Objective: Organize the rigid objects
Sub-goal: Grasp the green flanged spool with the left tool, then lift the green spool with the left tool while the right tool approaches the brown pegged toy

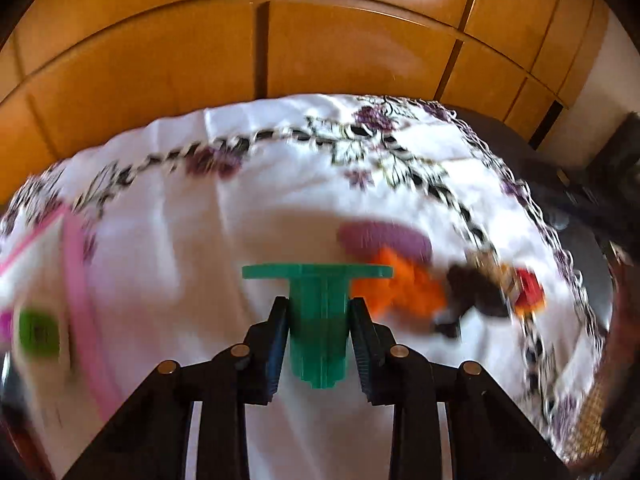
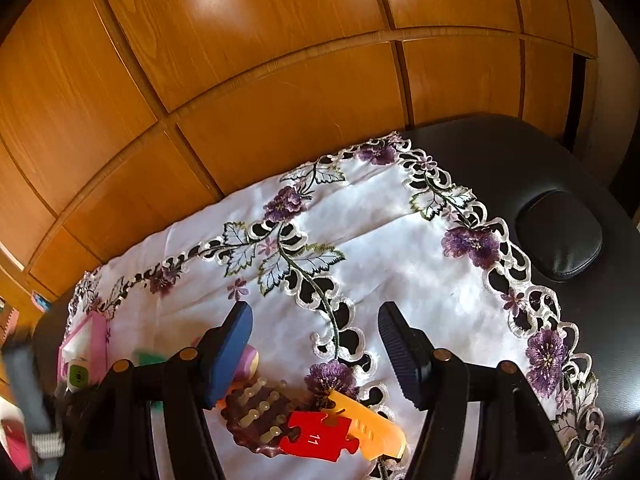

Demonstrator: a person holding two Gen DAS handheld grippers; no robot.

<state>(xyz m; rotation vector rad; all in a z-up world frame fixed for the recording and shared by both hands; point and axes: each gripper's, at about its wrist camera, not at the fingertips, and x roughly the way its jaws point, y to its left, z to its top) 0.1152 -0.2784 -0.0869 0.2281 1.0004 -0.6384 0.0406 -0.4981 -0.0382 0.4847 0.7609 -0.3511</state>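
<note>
Left gripper [image 1: 319, 320] is clamping the green T-shaped plastic piece [image 1: 318, 312] by its stem, pads pressing both flanks, jaws nearly as closed as they go; the flat crossbar is sticking out past the fingertips toward 12 o'clock. The piece is looking lifted clear of the embroidered tablecloth [image 1: 200, 240], though motion blur is making that hard to confirm. I'm reading it as light, stiff moulded plastic: no flex, but smooth, so it could pivot in a two-point pinch if swung fast. The stem is the right hold; the thin crossbar is offering little for the pads. Pink tray [image 1: 80, 280] with a green block [image 1: 39, 334] inside is sitting at 9 o'clock of the held piece, likely the drop target. Remaining pile is lying at 3 o'clock: orange piece [image 1: 404, 292], a dark item, a red one, all blurred. Right gripper [image 2: 316, 344] is hovering about half open, holding nothing. Below it at 6 o'clock are lying a red puzzle piece [image 2: 316, 434] marked 11, an orange comb-like piece [image 2: 368, 420] and a brown studded piece [image 2: 256, 416], touching or overlapping. Those flat ones are looking harder to pick: thin, low edges, best taken across the width.
</note>
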